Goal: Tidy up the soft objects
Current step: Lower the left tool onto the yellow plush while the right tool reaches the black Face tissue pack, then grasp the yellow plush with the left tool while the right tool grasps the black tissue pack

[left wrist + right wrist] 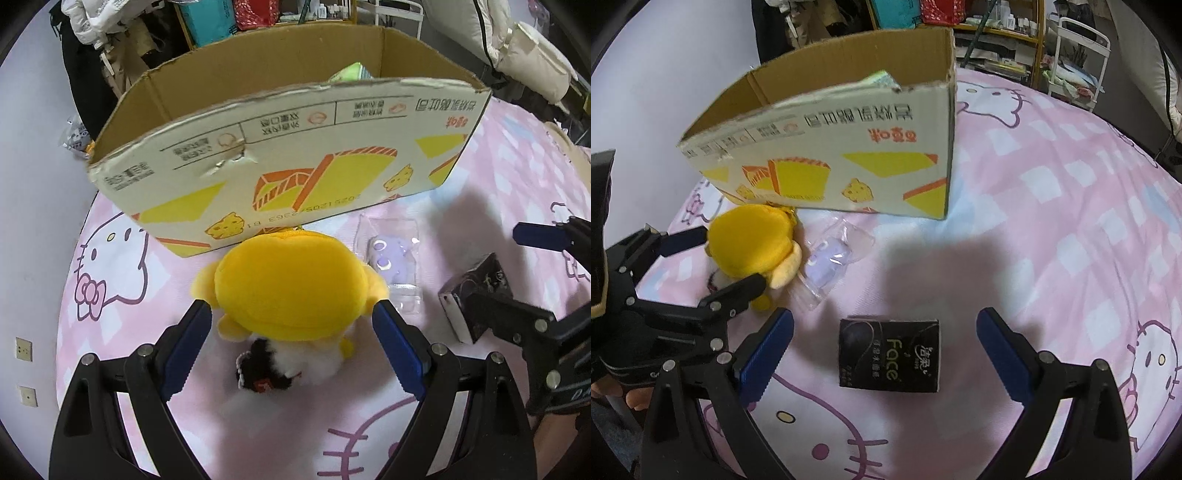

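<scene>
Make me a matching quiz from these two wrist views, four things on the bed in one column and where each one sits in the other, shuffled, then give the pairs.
Things:
1. yellow plush toy
2. black tissue pack
3. purple toy in clear wrapper
4. cardboard box

Places:
A. between the open right gripper fingers
B. standing open at the back
C. between the open left gripper fingers
D. between the plush and the tissue pack

Pairs: 1-C, 2-A, 3-D, 4-B

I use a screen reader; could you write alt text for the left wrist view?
The left gripper straddles a yellow plush toy on a pink bedspread, jaws open. Behind stands an open cardboard box; a bagged purple toy lies to its right.
</scene>
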Available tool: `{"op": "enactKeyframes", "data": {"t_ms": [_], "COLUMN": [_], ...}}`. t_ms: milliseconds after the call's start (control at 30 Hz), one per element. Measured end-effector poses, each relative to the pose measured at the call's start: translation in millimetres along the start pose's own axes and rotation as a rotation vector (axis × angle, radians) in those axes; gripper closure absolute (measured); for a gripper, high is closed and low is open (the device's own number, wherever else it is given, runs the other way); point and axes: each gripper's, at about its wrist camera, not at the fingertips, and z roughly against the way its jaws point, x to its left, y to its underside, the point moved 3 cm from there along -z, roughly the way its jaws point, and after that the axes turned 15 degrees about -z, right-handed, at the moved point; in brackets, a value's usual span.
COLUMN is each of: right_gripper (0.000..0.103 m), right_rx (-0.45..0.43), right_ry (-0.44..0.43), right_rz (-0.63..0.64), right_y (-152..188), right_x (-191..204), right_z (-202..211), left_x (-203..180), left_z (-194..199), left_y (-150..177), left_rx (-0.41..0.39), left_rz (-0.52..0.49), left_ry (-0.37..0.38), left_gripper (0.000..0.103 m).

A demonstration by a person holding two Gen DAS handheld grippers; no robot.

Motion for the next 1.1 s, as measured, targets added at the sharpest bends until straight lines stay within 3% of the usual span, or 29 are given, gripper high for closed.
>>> {"op": "enactKeyframes", "data": {"t_ms": [100,400,500,667,733,900,1100], "right_gripper": [0.011,0.012,0.028,0.028,0.034,0.035,0.035], "right_rx": [0.037,0.098,0.115,0.129,0.118,0.069,-0.087], "right_ry": [0.003,0.004,0.013,0.029,0.047,0.052,0.004], "right_rz": [-0.016,-0.024,-0.024,-0.006,0.016,0.032,0.034], "right_y": [1.5,8.1,9.4,9.5,10.5,8.9,-2.4], "right_x": [-4.8,-4.9,-6.0,-5.1,-1.7,2.1,2.3], "right_z": [-6.5,-21.4,-26.0,-34.9,-36.8,-33.7,-2.9], "left_x": [0.5,4.4,5.2,9.4,6.9,9.6,10.8], "left_z": [-5.8,-16.9,-16.5,-12.9,-9.2,5.2,27.0], "left_y": [-2.7,-6.1,-6.5,-4.1,-2.3,1.8,8.0], "left_rx": [0.005,-0.008,-0.015,-0.021,-0.024,-0.054,-0.106], "left_rz": [0.002,0.007,0.012,0.033,0.05,0.081,0.116], "left_ry": [-0.011,0.008,0.016,0.031,0.032,0.012,0.009], "left_gripper": [0.015,0.016,0.021,0.024,0.024,0.024,0.024]}}
